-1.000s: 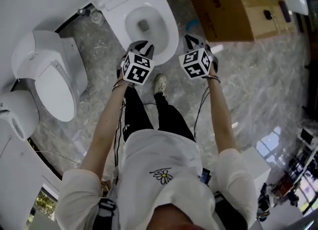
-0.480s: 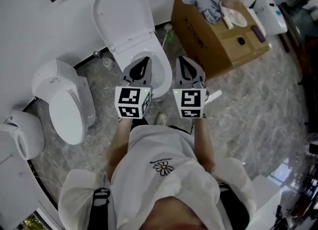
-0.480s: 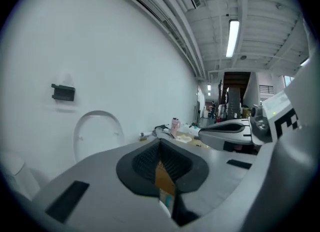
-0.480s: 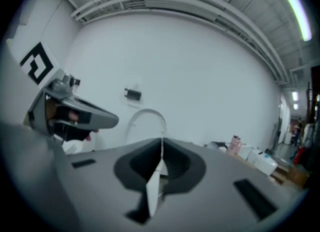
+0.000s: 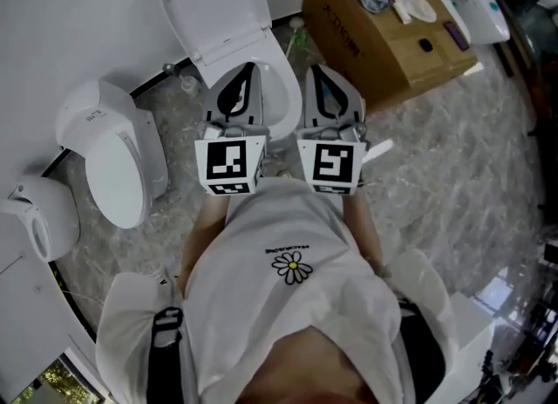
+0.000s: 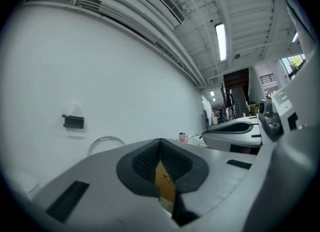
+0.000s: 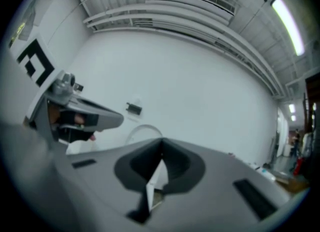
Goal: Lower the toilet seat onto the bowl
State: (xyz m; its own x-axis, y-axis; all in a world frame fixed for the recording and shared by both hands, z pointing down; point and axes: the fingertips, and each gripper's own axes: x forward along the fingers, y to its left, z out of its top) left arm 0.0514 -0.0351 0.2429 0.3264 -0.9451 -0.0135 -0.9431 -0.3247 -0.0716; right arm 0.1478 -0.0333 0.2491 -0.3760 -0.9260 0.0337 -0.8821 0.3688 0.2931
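The white toilet stands against the wall in the head view, its lid (image 5: 214, 5) raised upright. The bowl (image 5: 286, 88) shows only as a strip between my two grippers, so the seat cannot be made out. My left gripper (image 5: 248, 71) and right gripper (image 5: 316, 72) are held side by side above the bowl, both shut and empty. In the left gripper view the left gripper (image 6: 160, 145) points level at the wall, with the lid's top (image 6: 102, 143) just above it. In the right gripper view the right gripper (image 7: 161, 147) is shut too, below the lid's arc (image 7: 143, 130).
A second, closed toilet (image 5: 113, 162) and another white fixture (image 5: 35, 219) stand to the left. A cardboard box (image 5: 384, 40) holding clothes sits to the right of the bowl. A black bracket (image 6: 73, 121) hangs on the wall. The floor (image 5: 453, 158) is grey marble.
Both grippers have risen and tipped from pointing down at the bowl to pointing level at the wall. The head view has swung up, bringing the raised lid into sight.
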